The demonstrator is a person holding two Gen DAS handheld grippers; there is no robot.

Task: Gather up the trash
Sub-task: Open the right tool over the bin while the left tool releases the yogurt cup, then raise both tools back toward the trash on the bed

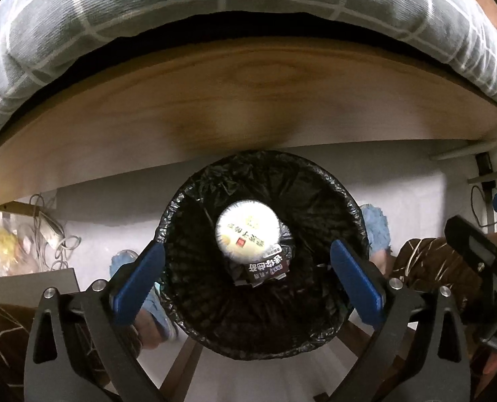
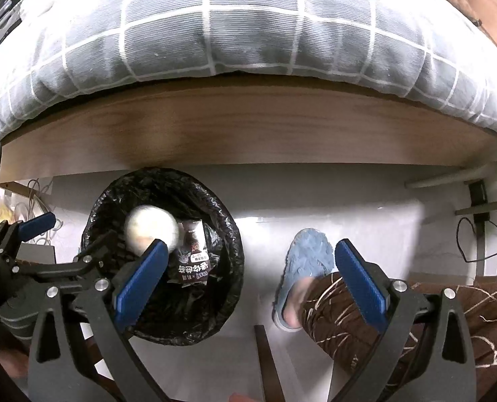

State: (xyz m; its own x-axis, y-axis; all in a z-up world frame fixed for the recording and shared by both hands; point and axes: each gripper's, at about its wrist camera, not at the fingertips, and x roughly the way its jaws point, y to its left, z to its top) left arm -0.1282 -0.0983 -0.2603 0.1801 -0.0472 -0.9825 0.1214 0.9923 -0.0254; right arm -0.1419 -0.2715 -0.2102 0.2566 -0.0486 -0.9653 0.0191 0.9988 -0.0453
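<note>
Directly above the round bin lined with a black plastic bag point(image 1: 261, 254), your left gripper point(image 1: 248, 274) hangs with fingers spread and empty. A white round lidded cup point(image 1: 247, 229) sits inside it, against a dark printed snack wrapper point(image 1: 267, 268). Your right gripper point(image 2: 248, 281), also spread, holds nothing. Keep both centred over the rim when releasing.

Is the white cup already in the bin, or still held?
In the bin. The cup sits inside the black liner, and the left claw is open, gripping nothing.
</note>
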